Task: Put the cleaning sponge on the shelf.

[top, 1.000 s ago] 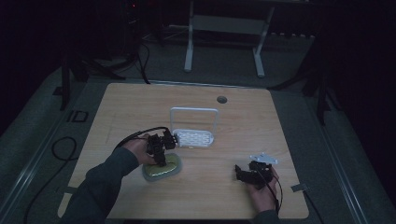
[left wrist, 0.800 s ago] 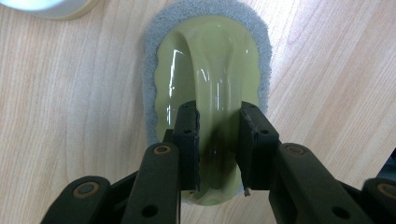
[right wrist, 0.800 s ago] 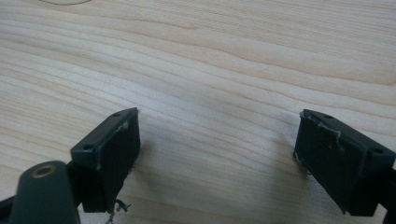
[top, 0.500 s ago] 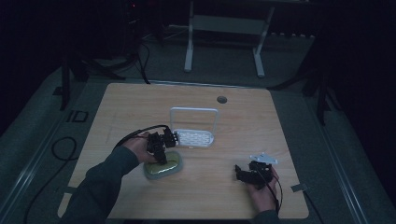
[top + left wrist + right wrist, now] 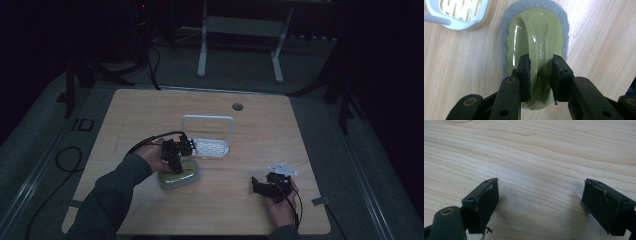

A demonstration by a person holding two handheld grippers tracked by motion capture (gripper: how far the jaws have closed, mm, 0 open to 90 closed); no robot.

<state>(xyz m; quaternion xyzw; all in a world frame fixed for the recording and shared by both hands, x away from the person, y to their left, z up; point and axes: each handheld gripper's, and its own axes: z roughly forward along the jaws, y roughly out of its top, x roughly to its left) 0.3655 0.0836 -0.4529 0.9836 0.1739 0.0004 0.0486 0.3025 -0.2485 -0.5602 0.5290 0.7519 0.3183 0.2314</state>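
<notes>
**Left gripper clamped on scrubber handle; lift pending**

Landmark: the white rack (image 5: 210, 145), standing near the middle of the table (image 5: 150, 110).

Scrubber (image 5: 179, 174): a green plastic body with a raised handle, on a grey pad. It lies flat on the wood just in front of the rack, at its left corner. In the left gripper view the rack's slotted base sits at top left, close to the pad's edge but apart from it.

Left gripper (image 5: 541, 75): comes down onto the scrubber from above. The jaws stand on either side of the arched handle, pads pressed to its flanks; it reads as a grip, partly closed around the handle's width. The pad appears to rest fully on the table, so no lift has begun.

Right gripper (image 5: 540, 202): jaws wide apart, nothing between them, bare wood beneath. It rests low over the table, well to the right of the rack and nearer the person.

Judgement on step: the grasp seems made, and the scrubber is about to be picked up, likely to go to the rack.

Next move calls for: a straight rise with the grip kept firm, since the handle is glossy and could slip. Then a short carry toward the rack, clearing its upright wire loop before setting down on the slotted base.
</notes>
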